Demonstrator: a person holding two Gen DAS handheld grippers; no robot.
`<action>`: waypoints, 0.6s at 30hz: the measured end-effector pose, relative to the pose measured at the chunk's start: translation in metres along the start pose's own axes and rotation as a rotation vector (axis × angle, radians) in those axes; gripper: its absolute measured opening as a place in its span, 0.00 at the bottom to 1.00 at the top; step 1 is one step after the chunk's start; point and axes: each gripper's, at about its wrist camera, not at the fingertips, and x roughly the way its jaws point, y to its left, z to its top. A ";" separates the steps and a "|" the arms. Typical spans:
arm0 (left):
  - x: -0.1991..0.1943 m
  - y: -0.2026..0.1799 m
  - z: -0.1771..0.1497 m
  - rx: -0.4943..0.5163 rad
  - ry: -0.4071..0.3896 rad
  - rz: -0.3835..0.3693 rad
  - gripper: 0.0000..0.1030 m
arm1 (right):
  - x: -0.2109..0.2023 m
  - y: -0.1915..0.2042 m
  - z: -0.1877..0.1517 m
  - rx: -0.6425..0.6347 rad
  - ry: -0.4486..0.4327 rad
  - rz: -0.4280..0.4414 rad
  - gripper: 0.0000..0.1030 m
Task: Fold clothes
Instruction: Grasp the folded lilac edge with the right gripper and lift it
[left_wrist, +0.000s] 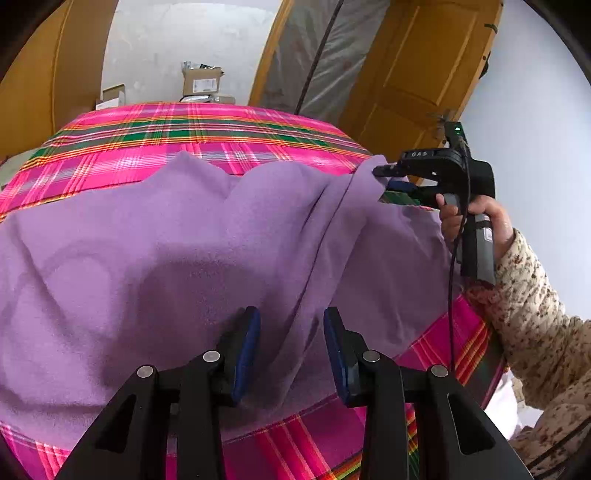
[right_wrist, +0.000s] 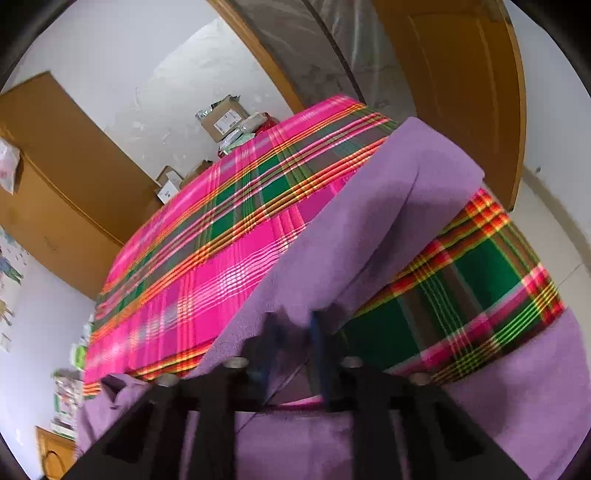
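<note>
Purple fleece garment (left_wrist: 192, 236), one piece. Spread, creased, across the pink plaid sheet (left_wrist: 192, 125). Right corner lifted.

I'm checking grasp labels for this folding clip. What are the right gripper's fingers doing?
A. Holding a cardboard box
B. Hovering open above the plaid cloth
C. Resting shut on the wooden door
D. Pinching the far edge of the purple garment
D: in the left wrist view the right gripper has its fingers closed on the edge of the purple garment, which is pulled into creases there.
</note>
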 end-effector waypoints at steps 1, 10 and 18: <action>0.001 0.000 0.000 -0.002 0.003 -0.001 0.36 | -0.001 0.000 -0.001 -0.011 -0.008 -0.002 0.08; 0.007 0.003 0.002 -0.018 0.022 -0.012 0.36 | -0.034 -0.010 -0.014 -0.004 -0.062 0.005 0.05; 0.009 0.005 0.003 -0.016 0.029 -0.012 0.36 | -0.040 -0.027 -0.020 0.011 -0.013 -0.021 0.06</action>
